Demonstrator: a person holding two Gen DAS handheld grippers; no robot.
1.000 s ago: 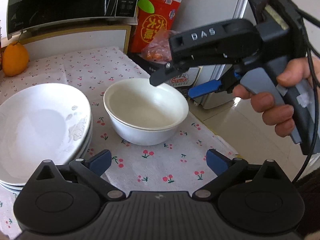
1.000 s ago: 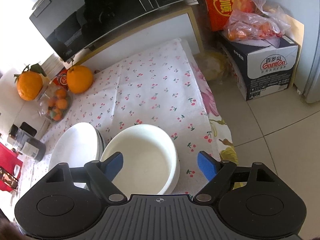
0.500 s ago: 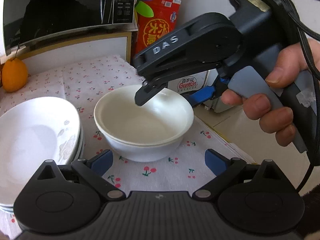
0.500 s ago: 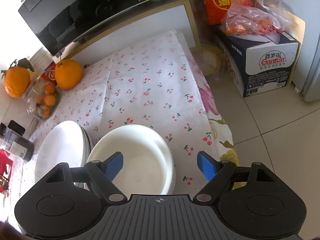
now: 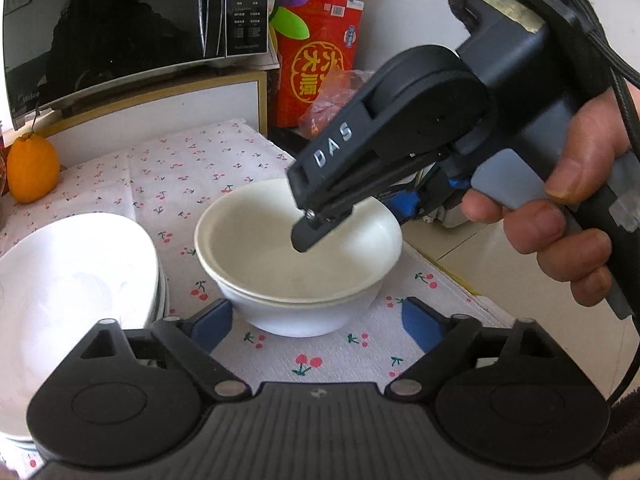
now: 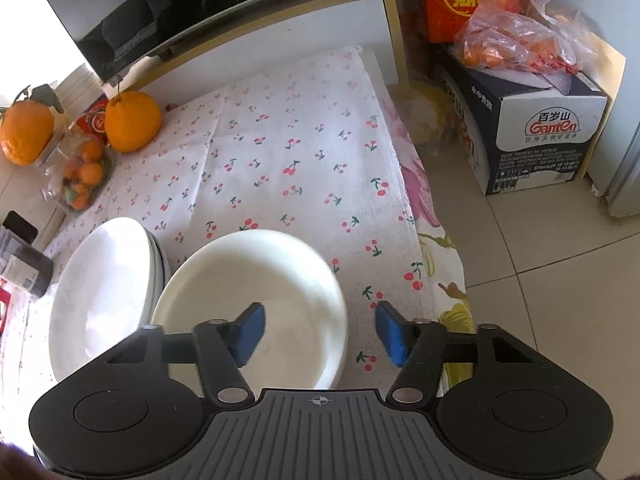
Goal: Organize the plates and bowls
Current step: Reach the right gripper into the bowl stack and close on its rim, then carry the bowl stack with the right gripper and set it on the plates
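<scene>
Two nested white bowls (image 5: 298, 264) stand on the cherry-print cloth (image 6: 280, 152), right of a stack of white plates (image 5: 72, 280). My right gripper (image 6: 320, 334) straddles the top bowl's (image 6: 256, 280) right rim. One finger is inside the bowl and the other outside, and the jaws are closing, pads still off the wall. In the left wrist view a hand holds that right gripper (image 5: 356, 224), dipping into the bowl from the right. My left gripper (image 5: 316, 326) sits low at the bowls' near side. Its jaws are closing, with the pads apart from the bowl.
A black microwave (image 5: 120, 28) stands on a shelf behind the table. Oranges (image 6: 132, 120) and a tub of small fruit (image 6: 80, 176) lie at the far left. Beyond the table's right edge is tiled floor (image 6: 540, 280) with a Ganten box (image 6: 540, 132) and a bagged-fruit sack (image 6: 520, 40).
The right gripper came down over the bowl's rim, one finger now inside, and its jaws narrowed. The left gripper edged closer to the bowls and narrowed a little.
</scene>
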